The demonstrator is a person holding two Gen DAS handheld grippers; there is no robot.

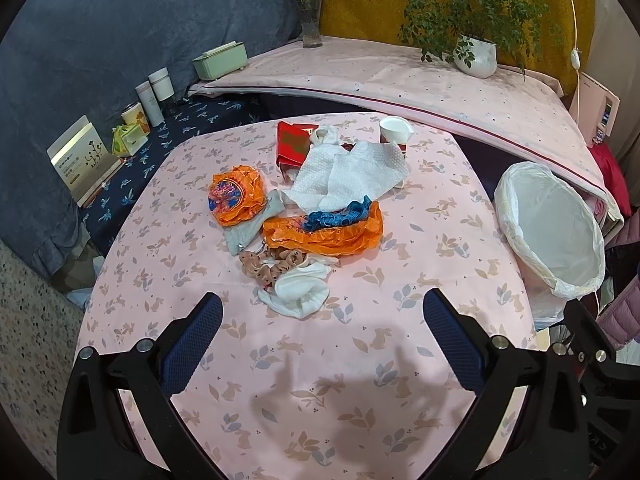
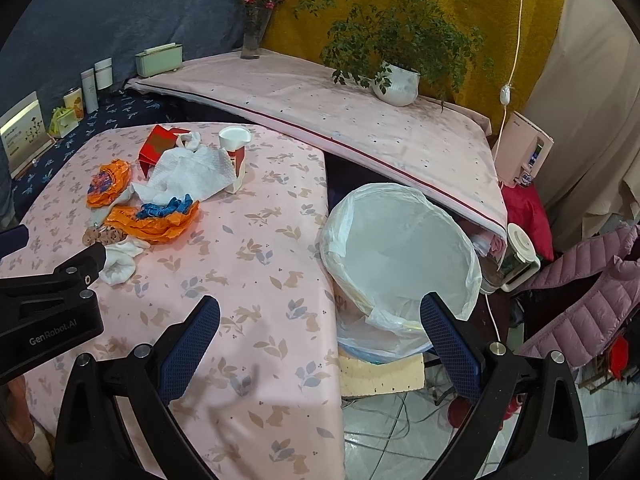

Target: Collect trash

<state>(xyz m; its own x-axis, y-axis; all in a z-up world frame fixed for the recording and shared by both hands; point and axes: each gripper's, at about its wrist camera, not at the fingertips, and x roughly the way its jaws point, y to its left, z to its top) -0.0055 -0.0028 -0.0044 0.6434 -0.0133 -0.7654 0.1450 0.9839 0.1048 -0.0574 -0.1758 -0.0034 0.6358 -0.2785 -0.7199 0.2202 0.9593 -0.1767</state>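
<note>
A pile of trash lies on the pink table (image 1: 440, 240): two orange wrappers (image 1: 236, 194) (image 1: 324, 232), a blue glove (image 1: 340, 212), white paper towel (image 1: 352, 172), a red box (image 1: 294, 144), a paper cup (image 1: 394, 130), a white sock (image 1: 300, 292) and small brown pieces (image 1: 268, 266). My left gripper (image 1: 322, 308) is open and empty, just short of the sock. My right gripper (image 2: 320, 312) is open and empty, over the table's right edge by the white-lined trash bin (image 2: 400, 256). The bin also shows in the left wrist view (image 1: 552, 224).
A longer pink-covered table (image 2: 320, 100) stands behind with a potted plant (image 2: 394, 80), a flower vase (image 2: 252, 40) and a green box (image 2: 158, 60). Jars and a card line the dark cloth at left (image 1: 140, 152). A pink jacket (image 2: 592, 288) and cables lie on the right.
</note>
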